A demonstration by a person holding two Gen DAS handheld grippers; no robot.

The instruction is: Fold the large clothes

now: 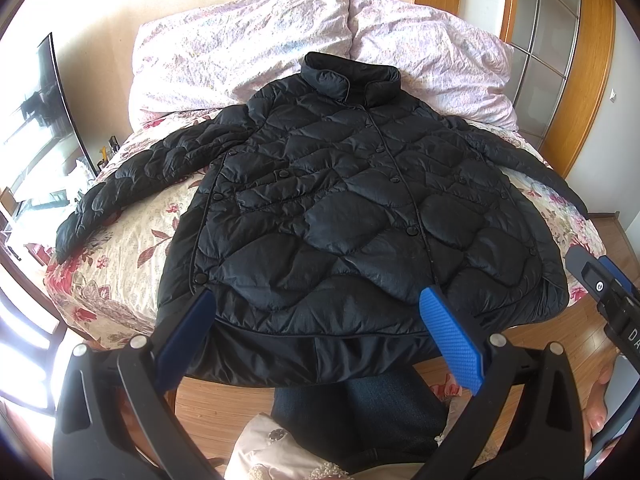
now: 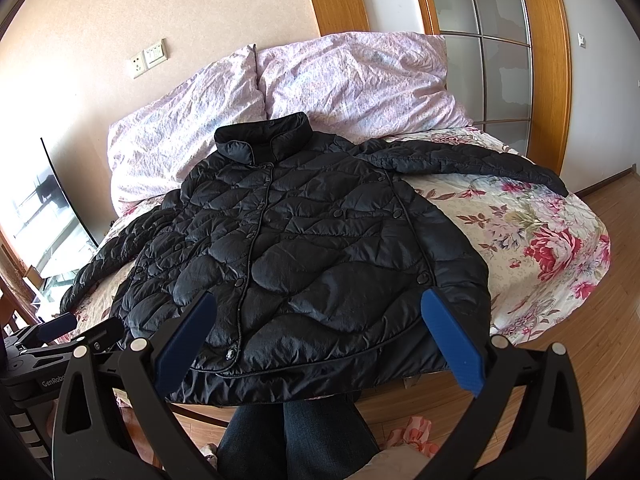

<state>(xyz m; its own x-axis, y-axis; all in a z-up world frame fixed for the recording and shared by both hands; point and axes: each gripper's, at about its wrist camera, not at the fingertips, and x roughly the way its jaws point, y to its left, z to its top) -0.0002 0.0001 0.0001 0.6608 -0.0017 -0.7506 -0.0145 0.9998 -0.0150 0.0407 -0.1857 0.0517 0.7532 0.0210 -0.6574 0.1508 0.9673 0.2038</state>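
Blue pads: your left gripper (image 1: pixel 318 312) has its jaws spread wide, empty, above the near hem.
Right gripper (image 2: pixel 318 316): yours also gapes wide, holding nothing, over the hem's right part.
Jacket (image 1: pixel 340 216): black quilted, front up, flat on the bed (image 1: pixel 132 248), sleeves out left and right, collar far against the pillows (image 1: pixel 248 40).
Hem: hangs over the bed's near edge.

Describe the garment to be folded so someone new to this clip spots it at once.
Start at the bed with its floral sheet and two pale pillows. Spread flat across it, collar toward the pillows and hem over the near edge, is the jacket. It is the only black, quilted item there, with snap buttons and sleeves spread out.
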